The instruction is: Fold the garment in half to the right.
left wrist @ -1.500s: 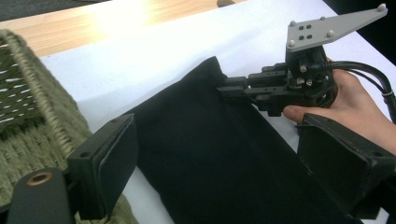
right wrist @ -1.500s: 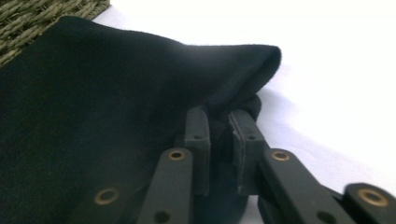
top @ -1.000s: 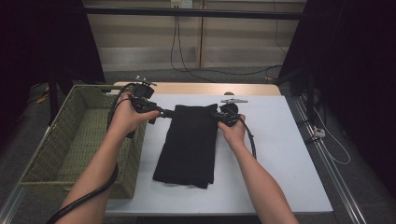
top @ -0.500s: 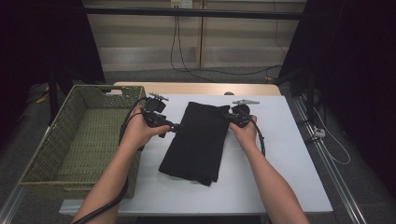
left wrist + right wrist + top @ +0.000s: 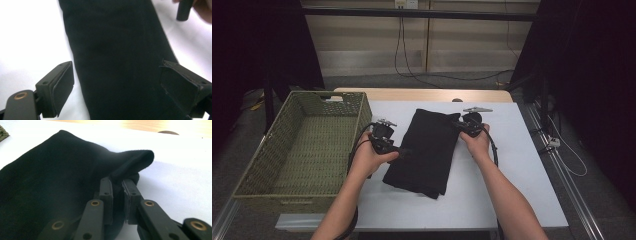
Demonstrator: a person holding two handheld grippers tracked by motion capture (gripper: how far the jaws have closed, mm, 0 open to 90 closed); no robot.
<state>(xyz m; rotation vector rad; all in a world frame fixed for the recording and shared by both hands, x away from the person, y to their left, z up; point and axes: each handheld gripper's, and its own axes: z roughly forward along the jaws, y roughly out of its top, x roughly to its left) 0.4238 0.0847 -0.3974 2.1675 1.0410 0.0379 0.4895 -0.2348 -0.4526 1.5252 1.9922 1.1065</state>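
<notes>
Black cloth (image 5: 428,150) flat on table (image 5: 512,190), right gripper (image 5: 460,128) clamped on its far right corner, left gripper (image 5: 404,150) jaws apart straddling its left edge

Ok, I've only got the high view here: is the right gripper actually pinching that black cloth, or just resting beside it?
Observer: Pinching. In the right gripper view, the right gripper has a raised fold of the black cloth clamped at its edge.
Operator: And the left one?
Observer: The left gripper is open, its fingers spread either side of the cloth's width.
Operator: Touching it?
Observer: The left gripper view doesn't settle that; neither pad is pressing it.
</notes>
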